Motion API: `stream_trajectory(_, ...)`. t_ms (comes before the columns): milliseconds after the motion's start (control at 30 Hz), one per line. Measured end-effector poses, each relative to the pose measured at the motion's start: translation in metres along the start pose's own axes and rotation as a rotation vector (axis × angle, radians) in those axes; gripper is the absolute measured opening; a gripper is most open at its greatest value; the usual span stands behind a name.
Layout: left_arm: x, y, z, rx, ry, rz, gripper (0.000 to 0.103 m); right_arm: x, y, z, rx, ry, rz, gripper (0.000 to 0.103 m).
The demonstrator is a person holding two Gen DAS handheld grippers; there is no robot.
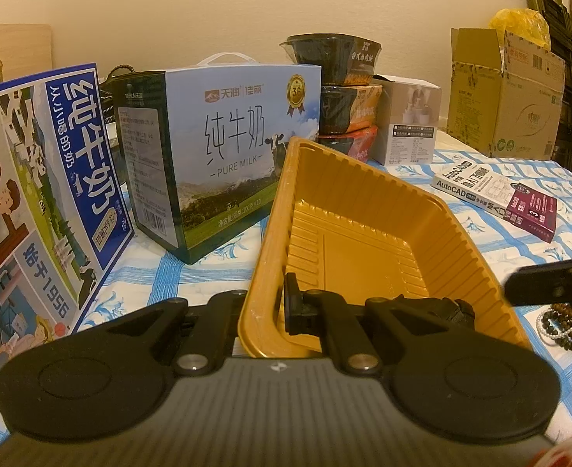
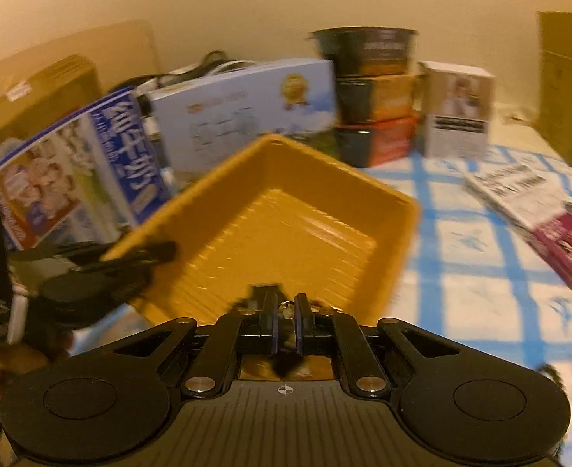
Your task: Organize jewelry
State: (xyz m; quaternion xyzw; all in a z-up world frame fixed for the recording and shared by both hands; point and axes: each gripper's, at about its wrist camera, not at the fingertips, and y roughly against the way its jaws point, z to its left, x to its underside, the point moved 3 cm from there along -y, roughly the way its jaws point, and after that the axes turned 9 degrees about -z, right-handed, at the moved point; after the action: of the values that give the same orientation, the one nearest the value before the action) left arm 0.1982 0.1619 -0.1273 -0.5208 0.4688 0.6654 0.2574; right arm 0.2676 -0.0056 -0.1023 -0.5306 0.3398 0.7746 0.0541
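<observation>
So far the tray (image 1: 363, 249) is empty, its near wall pinched by the left tool (image 1: 264, 303), while the right tool (image 2: 286, 311) nips a small ring-like piece at its rim and beads (image 1: 566, 327) wait on the table's right edge.

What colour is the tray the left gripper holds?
Golden yellow tray, ribbed walls; sharpest in the left wrist view.
</observation>
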Motion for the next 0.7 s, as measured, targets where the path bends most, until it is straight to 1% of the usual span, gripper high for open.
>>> stream_trajectory(133,-0.001,0.0,0.0,0.001,-0.003,-0.001,0.006,-0.003,-0.019,0.019,-0.046,0.015,0.012,0.008)
stream_trajectory(267,-0.001,0.0,-0.001,0.002,-0.005,-0.002,0.006,-0.005,-0.042,0.028,-0.073,0.021,0.015,0.008)
stream_trajectory(400,-0.002,-0.001,-0.001,0.001,-0.003,0.0,0.006,-0.001,-0.06,0.031,-0.067,0.034,0.023,0.008)
stream_trajectory(533,-0.002,-0.001,0.0,0.001,-0.002,0.001,0.007,0.0,-0.065,0.028,-0.053,0.015,0.029,0.009)
stream_trajectory(633,-0.002,-0.001,0.0,0.001,-0.003,0.001,0.007,-0.001,-0.059,0.025,-0.054,0.008,0.021,0.012)
stream_trajectory(667,-0.002,-0.002,0.0,0.001,-0.003,0.001,0.007,-0.001,-0.056,0.025,-0.053,0.009,0.018,0.016)
stream_trajectory(700,-0.002,-0.002,0.0,0.001,-0.002,0.001,0.007,-0.001,-0.053,0.025,-0.051,0.008,0.015,0.022)
